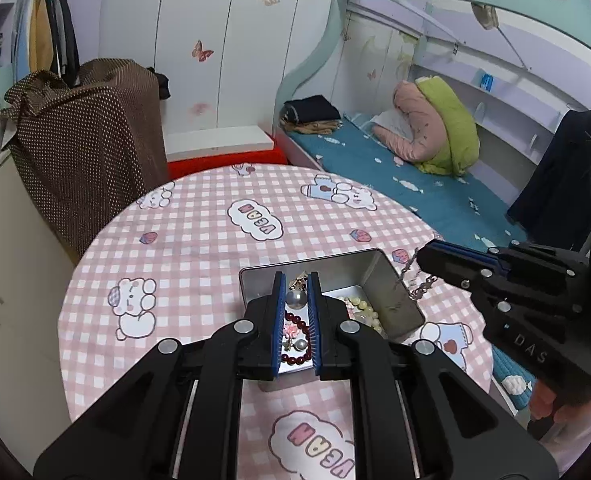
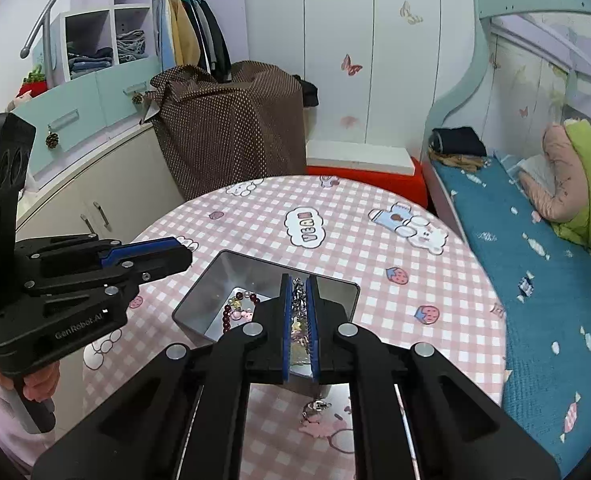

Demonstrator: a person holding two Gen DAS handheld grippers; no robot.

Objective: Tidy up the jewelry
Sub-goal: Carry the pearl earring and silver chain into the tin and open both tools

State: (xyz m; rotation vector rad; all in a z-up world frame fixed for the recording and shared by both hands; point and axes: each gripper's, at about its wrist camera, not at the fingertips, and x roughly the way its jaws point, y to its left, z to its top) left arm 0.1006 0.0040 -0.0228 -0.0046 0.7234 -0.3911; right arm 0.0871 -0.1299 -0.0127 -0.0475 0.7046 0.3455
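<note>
Open silver tin (image 1: 391,280), rectangular, lidless, resting on the pink checked worktop (image 1: 199,256) near its middle. Inside: dark red bead bracelet (image 1: 295,356) curled on the floor of the tin, pale cream bead strand (image 1: 365,310) heaped toward one end, large grey pearl (image 1: 296,299), small pink flower charm (image 1: 291,330) (details of the smaller pieces hard to make out). Silver chain (image 1: 415,276) pinched in the right tool (image 1: 421,254), dangling beside the tin's outer wall, clasp end (image 2: 315,406) hanging low above the cloth.
</note>
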